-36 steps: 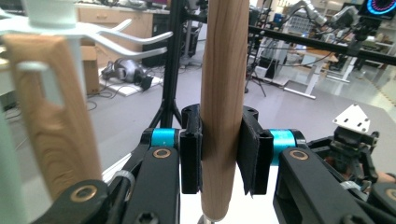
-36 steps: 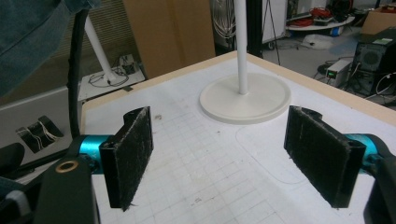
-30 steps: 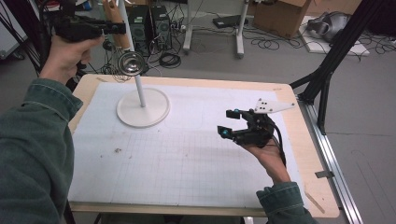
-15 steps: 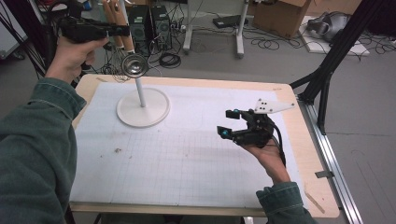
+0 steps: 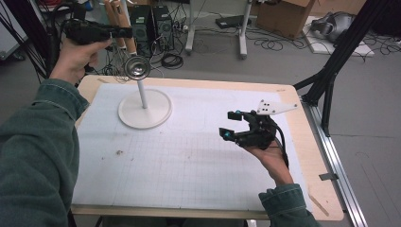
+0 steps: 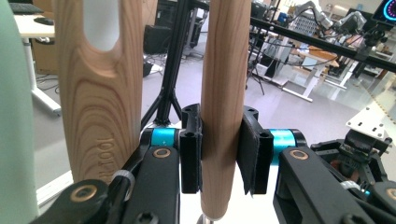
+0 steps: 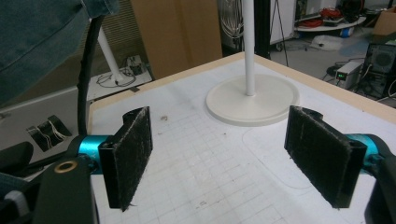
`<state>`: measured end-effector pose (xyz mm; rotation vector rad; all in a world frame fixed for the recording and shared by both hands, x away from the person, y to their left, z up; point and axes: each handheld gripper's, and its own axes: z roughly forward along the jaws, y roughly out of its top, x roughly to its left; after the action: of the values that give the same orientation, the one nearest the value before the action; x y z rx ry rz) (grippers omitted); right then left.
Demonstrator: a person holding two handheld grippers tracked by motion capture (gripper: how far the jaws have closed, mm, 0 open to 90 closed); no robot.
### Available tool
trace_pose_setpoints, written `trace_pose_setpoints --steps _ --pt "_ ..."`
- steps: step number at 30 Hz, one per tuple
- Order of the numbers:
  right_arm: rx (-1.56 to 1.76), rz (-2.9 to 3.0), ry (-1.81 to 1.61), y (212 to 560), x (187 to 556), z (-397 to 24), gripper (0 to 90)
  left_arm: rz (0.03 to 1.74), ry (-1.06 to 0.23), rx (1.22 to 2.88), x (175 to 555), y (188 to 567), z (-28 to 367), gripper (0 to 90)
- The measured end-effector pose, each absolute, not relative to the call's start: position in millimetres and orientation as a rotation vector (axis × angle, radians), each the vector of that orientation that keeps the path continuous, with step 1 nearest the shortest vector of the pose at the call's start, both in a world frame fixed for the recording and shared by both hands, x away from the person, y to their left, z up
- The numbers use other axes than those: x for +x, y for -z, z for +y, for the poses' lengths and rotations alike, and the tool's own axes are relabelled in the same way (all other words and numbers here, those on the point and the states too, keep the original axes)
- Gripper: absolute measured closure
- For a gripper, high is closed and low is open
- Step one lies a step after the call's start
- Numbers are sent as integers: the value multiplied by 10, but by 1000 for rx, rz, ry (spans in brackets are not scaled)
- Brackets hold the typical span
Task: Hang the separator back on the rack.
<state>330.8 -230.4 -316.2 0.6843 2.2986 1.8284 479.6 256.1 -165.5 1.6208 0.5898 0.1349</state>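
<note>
Item: wooden utensil handle (image 6: 223, 107), upright, clamped near its lower end between the pads of the left gripper (image 5: 124, 33), raised past the table's (image 5: 302, 142) 11 o'clock corner above the white stand (image 5: 144, 109), beside a slotted wooden utensil (image 6: 98, 88). Judged stiff, light, smooth-grained; hold mid-shaft, squarely. Right gripper (image 5: 230, 125) at 3 o'clock, jaws wide, empty; open mat toward 6 o'clock.
</note>
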Motion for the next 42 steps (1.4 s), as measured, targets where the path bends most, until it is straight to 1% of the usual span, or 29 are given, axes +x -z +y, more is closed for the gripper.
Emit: trace_pose_setpoints --steps 9,19,38,42 --pt "677 2295 -1842 3161 3309 -2301 226 612 -112 1553 4800 1758 2618 716" --pt "670 2293 -1849 3158 3313 -2308 225 629 -158 1551 4717 1764 2639 703" --pt "682 2286 -1869 3137 3404 -2385 217 691 -289 1611 4483 1692 2717 588" --pt "682 2278 -1864 3145 3424 -2431 216 698 -287 1620 4425 1697 2757 551"
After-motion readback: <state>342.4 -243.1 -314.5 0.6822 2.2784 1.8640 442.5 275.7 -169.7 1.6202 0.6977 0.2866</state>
